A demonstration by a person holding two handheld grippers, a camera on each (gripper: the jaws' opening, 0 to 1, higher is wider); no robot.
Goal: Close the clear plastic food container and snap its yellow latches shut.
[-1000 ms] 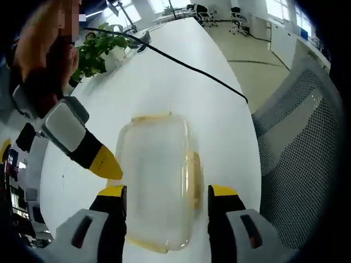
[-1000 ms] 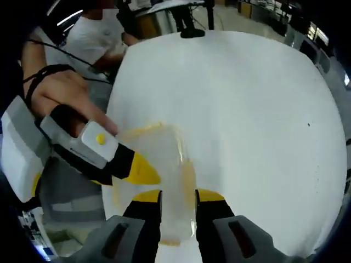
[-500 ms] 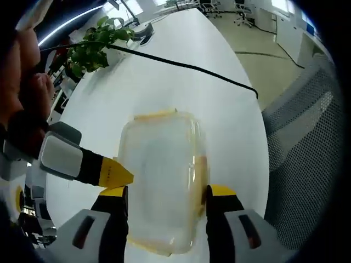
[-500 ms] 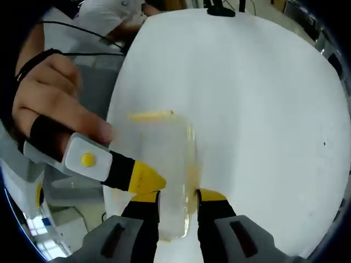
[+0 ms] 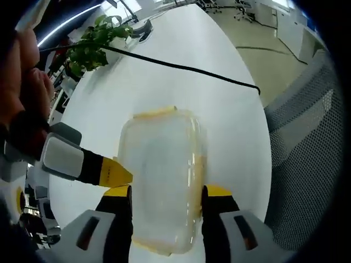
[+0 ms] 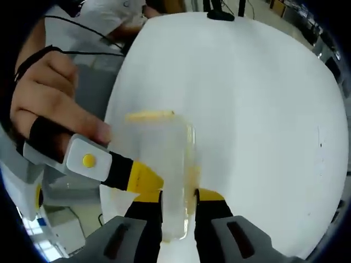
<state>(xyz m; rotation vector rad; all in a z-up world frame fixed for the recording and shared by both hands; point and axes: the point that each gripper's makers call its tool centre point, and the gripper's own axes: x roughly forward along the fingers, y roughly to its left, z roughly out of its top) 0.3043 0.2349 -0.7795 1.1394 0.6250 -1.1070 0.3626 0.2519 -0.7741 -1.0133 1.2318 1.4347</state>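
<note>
Two tongs straddle container (image 5: 162, 181), long axis running away: left tongs (image 5: 166, 192) grasping its width, right tongs (image 6: 178, 193) clenched on its near edge.

Two hand-held grippers, grey, black and yellow.

Left gripper (image 5: 165, 193): grey housings low in the left gripper view, each with a dark slot showing a red-orange mark; black jaws capped with yellow tips; in the right gripper view its side (image 6: 133, 176) carries a white-grey block with a round yellow button, then a black section, then a pointed yellow tip; hand (image 6: 52, 104) on it wears a black band round one finger and a thin black cord at the wrist. Right gripper (image 6: 179, 197): same build, grey housings with dark slots, black jaws, yellow tips; from the left gripper view (image 5: 114, 172) a pale grey block, black section, yellow tip.
</note>
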